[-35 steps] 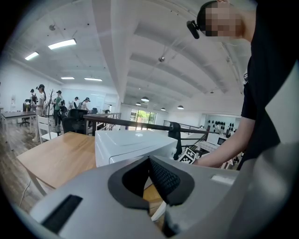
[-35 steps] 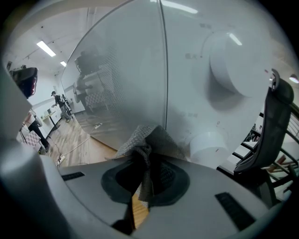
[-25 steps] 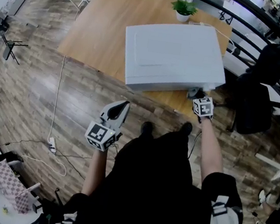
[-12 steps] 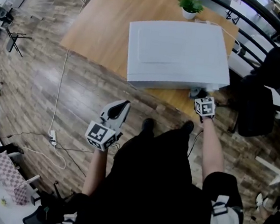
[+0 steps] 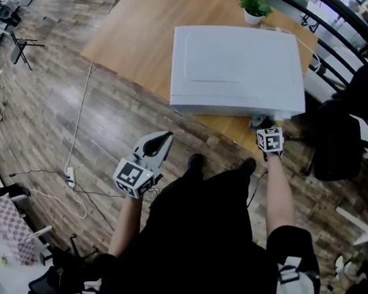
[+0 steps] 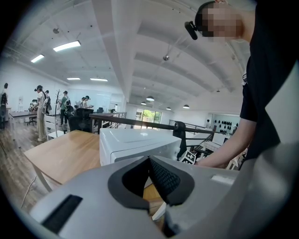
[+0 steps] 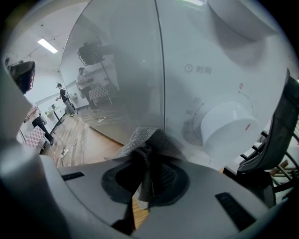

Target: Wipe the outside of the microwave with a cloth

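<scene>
The white microwave (image 5: 238, 66) stands on the wooden table (image 5: 138, 33); it also shows in the left gripper view as a white box (image 6: 135, 142). My right gripper (image 5: 262, 124) is shut on a grey cloth (image 7: 148, 144), pressed against the microwave's front face (image 7: 140, 70) near the bottom, just left of the white dial (image 7: 224, 123). My left gripper (image 5: 157, 145) hangs over the floor, well in front of the table, jaws shut with nothing between them (image 6: 150, 179).
A small potted plant (image 5: 255, 8) stands at the table's far edge. A black chair (image 5: 336, 143) with clothing sits right of the table. A white cable and power strip (image 5: 70, 175) lie on the wood floor at left. Railings run behind.
The view has shifted slightly; the microwave and table sit a little further right. Both grippers stay almost where they were.
</scene>
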Demonstrator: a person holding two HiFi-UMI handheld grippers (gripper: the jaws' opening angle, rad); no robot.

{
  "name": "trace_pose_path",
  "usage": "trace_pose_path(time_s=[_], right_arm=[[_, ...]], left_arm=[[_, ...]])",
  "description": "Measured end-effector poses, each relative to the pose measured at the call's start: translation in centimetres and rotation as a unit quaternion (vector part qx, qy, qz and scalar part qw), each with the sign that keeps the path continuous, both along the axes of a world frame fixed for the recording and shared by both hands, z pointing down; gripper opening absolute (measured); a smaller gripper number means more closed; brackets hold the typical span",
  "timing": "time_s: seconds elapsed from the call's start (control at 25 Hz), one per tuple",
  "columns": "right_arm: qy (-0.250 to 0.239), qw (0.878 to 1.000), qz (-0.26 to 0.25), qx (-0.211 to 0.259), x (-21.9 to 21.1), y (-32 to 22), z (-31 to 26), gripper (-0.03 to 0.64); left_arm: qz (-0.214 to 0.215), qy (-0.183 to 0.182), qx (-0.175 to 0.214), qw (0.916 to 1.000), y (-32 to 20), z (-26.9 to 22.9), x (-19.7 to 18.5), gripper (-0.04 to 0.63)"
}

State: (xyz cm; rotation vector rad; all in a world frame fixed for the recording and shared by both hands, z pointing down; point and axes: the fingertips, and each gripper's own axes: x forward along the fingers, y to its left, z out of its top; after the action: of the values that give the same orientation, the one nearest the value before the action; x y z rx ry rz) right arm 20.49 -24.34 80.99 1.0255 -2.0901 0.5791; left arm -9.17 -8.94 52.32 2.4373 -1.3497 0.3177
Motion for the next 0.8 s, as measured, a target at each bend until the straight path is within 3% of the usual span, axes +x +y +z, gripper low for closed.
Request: trace_pose_path(time_s=[0.2,0.52,0.8], right_arm=[[-0.006,1.000,-0.013,0.009,-1.6,0.0,0.1,0.017],[-0.005,1.000,-0.028,0.000,-4.3,0.8,0.5,0.017],[-0.015,0.999,-0.047,0.005,-7.7,1.1,0.3,0.017]], left_arm=[[-0.004,-0.002,0.009,0.9999,0.3,0.0,-0.6,0.000],[-0.024,-0.003,-0.007,0.9997,1.3,0.0,-2.4,0.000],[-0.019,0.000,0.011,0.9998,2.1,0.6,-3.8,0.000]])
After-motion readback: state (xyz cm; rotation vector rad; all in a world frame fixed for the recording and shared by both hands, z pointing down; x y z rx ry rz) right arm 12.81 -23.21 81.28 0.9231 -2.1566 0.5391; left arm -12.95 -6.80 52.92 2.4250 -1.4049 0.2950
